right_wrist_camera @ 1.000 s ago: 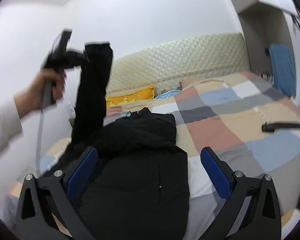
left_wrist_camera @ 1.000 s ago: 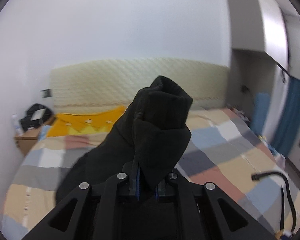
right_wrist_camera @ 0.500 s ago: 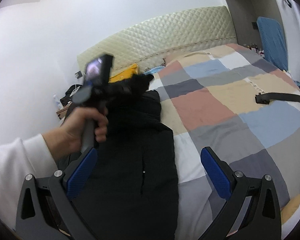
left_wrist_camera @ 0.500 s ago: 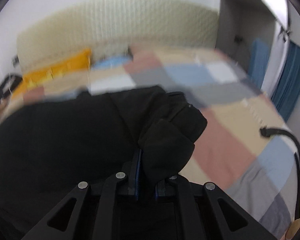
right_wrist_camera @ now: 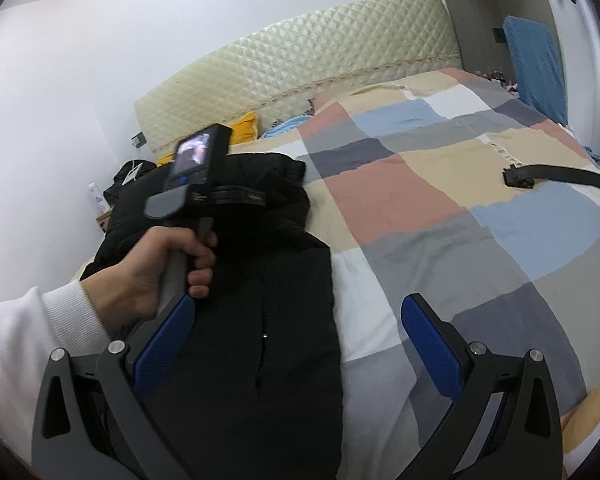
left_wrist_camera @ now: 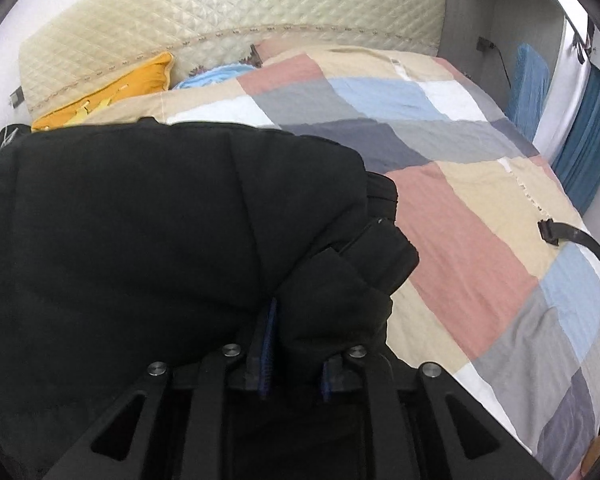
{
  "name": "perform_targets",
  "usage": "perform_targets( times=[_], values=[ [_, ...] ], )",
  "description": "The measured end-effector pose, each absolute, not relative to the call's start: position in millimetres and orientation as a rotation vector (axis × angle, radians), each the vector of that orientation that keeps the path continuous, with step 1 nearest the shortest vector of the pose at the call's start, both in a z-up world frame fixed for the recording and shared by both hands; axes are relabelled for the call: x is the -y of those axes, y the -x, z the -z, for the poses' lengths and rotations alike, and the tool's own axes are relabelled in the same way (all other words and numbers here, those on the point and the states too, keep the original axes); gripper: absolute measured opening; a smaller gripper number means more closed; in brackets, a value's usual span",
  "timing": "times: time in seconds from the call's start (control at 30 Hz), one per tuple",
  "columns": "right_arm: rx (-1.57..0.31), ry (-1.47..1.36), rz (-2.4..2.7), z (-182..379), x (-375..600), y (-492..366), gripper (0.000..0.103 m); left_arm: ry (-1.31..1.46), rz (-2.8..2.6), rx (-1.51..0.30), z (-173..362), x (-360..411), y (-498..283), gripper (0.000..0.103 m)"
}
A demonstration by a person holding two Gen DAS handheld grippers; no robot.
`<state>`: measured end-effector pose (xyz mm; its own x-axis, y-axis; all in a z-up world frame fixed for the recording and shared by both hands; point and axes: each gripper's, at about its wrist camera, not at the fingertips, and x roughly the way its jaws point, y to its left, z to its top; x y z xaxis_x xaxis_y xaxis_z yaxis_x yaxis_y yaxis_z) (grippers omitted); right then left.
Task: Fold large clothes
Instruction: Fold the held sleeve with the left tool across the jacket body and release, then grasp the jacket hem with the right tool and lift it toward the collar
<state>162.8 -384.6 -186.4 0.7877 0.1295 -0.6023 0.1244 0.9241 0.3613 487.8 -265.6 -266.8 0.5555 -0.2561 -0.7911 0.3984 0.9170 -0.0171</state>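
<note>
Black padded jacket (right_wrist_camera: pixel 236 320) laid on patchwork-quilt bed (right_wrist_camera: pixel 440 208), sleeve end folded across its body.
Left tool (left_wrist_camera: pixel 296 354), bottom centre of left view, is opening w/ black cuff (left_wrist_camera: pixel 340 296) still between its blue pads; right tool (right_wrist_camera: pixel 296 340) spread wide, empty, at lower frame. Jacket looks soft, bulky, puffy and prob. springs back — take hold at hem, cuffs or seams, not the slippery middle.

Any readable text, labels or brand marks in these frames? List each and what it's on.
None readable.
Screen on the left claw's handheld unit: a lit picture, blurred, no legible text.
Bottle beside the bed: label too small to read.
Black jacket and patchwork bedspread: no print visible.
</note>
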Motion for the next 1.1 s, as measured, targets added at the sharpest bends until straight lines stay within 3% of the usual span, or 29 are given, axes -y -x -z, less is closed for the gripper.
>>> perform_targets(
  times=[0.07,0.13,0.17,0.2,0.3,0.77,1.1],
  values=[
    [-0.66,-0.401,0.0,187.2,387.1,-162.3,0.103,-0.141,0.359,-0.865,255.6,258.0,-479.6,0.026],
    [-0.655,-0.394,0.001,188.2,385.5,-162.9,0.103,-0.115,0.359,-0.831,244.6,252.9,-471.8,0.045],
    [-0.661,-0.392,-0.001,189.2,384.6,-163.6,0.103,-0.114,0.355,-0.817,238.0,250.6,-467.1,0.063],
    [-0.659,-0.393,-0.007,188.9,383.6,-163.2,0.103,-0.124,0.362,-0.797,228.7,248.5,-460.1,0.073],
    [-0.62,-0.375,-0.007,181.2,380.8,-157.9,0.103,-0.143,0.376,-0.738,204.4,242.6,-442.2,0.086],
    [-0.491,-0.282,-0.043,143.5,356.2,-123.7,0.103,-0.064,0.387,-0.572,54.1,160.6,-328.7,0.087],
    [-0.436,-0.278,-0.079,124.2,342.2,-97.9,0.103,-0.056,0.336,-0.503,10.0,77.6,-234.2,0.087]
  ],
)
